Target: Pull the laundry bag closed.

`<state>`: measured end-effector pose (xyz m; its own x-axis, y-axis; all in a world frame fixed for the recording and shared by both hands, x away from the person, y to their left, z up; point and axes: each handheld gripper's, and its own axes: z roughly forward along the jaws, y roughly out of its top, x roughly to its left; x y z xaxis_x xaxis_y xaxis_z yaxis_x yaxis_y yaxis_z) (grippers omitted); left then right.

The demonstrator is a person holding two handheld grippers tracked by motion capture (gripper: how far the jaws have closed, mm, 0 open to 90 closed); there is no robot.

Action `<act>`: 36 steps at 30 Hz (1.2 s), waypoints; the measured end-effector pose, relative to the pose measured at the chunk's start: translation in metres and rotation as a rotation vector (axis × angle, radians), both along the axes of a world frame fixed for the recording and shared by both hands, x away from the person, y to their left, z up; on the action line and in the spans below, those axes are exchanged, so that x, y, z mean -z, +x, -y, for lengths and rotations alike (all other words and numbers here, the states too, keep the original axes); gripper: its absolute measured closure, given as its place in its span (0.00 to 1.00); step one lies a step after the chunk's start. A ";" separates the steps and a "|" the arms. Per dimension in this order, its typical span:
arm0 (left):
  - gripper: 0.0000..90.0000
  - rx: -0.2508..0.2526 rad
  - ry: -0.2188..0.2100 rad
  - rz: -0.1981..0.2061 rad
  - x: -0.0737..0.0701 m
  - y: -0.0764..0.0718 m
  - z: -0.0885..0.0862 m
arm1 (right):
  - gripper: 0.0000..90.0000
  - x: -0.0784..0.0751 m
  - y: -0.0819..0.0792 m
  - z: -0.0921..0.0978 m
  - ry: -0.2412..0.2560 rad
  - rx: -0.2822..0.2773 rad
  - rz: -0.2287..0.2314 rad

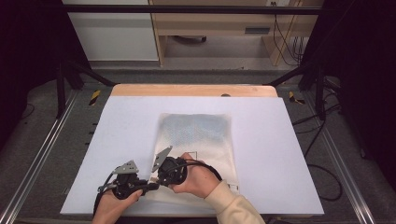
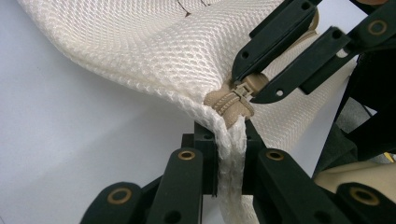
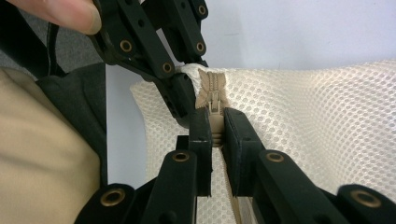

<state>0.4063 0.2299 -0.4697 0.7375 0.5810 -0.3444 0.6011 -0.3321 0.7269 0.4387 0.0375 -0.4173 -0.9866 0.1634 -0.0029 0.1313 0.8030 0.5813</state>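
Both my grippers are clamped on the mesh bag's near left corner, right at the zipper end.

On the left, my left gripper (image 1: 140,185) sits low at the table's (image 1: 116,140) near edge, and in the left gripper view its jaws are squeezed tight on a fold of the cream mesh bag (image 2: 154,51) just below the tan zipper end (image 2: 229,103). Moving right, my right gripper (image 1: 163,173) is just beside it, nearly touching; in the right gripper view its jaws are closed down to a sliver on the zipper pull (image 3: 215,122), with the left gripper's jaws crossing in from the upper left. Further right, the bag lies flat at the middle of the white table, its far half bluish-grey, its near left corner lifted between my two grippers.
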 end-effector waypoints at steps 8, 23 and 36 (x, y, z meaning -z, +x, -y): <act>0.92 -0.023 -0.012 -0.015 0.001 0.000 -0.001 | 0.91 0.001 -0.001 -0.001 -0.004 0.008 0.006; 0.84 0.023 0.029 -0.030 -0.001 -0.001 0.000 | 0.91 0.005 -0.001 -0.001 -0.014 -0.001 0.029; 0.93 -0.003 0.017 -0.023 -0.005 -0.002 -0.003 | 0.91 0.011 -0.001 0.006 -0.048 0.006 0.038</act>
